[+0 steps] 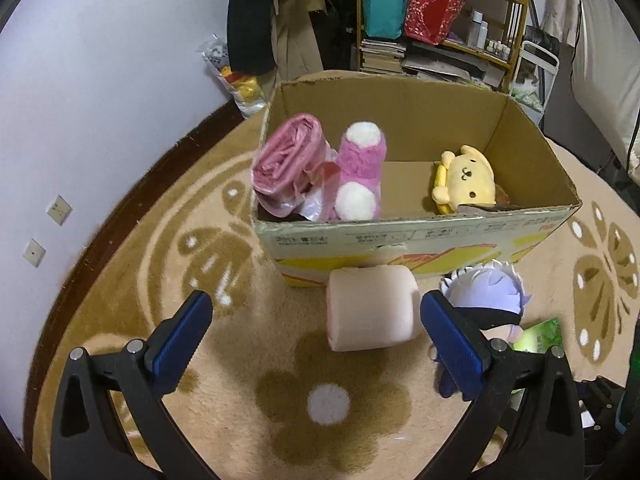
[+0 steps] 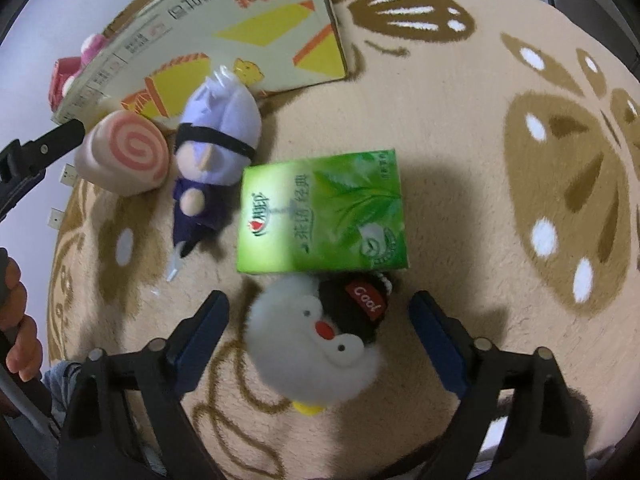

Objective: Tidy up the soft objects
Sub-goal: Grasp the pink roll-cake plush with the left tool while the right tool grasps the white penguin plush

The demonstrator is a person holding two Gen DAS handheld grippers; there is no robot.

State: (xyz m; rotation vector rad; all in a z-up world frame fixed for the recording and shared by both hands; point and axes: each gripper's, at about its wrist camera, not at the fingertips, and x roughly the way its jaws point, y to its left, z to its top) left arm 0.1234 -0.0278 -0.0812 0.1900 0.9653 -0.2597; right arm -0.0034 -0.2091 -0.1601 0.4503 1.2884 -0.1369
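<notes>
A cardboard box (image 1: 400,236) stands on the rug, holding a pink roll (image 1: 284,164), a pink-and-white plush (image 1: 360,172) and a yellow dog plush (image 1: 468,180). My left gripper (image 1: 316,328) is open; a pink swirl-roll plush (image 1: 370,308) lies between its fingers and the box. A lavender-haired doll (image 1: 488,296) lies right of it. My right gripper (image 2: 318,320) is open around a white penguin plush (image 2: 316,344) with a black "Cool" cap. A green tissue pack (image 2: 320,212) lies just beyond. The roll plush (image 2: 124,152) and doll (image 2: 212,148) show there too.
The beige rug (image 1: 240,360) has brown flower and butterfly patterns. A wall (image 1: 100,80) with sockets runs on the left. Shelves (image 1: 440,20) with bags and books and hanging clothes stand behind the box. The box's side (image 2: 240,28) is far left in the right wrist view.
</notes>
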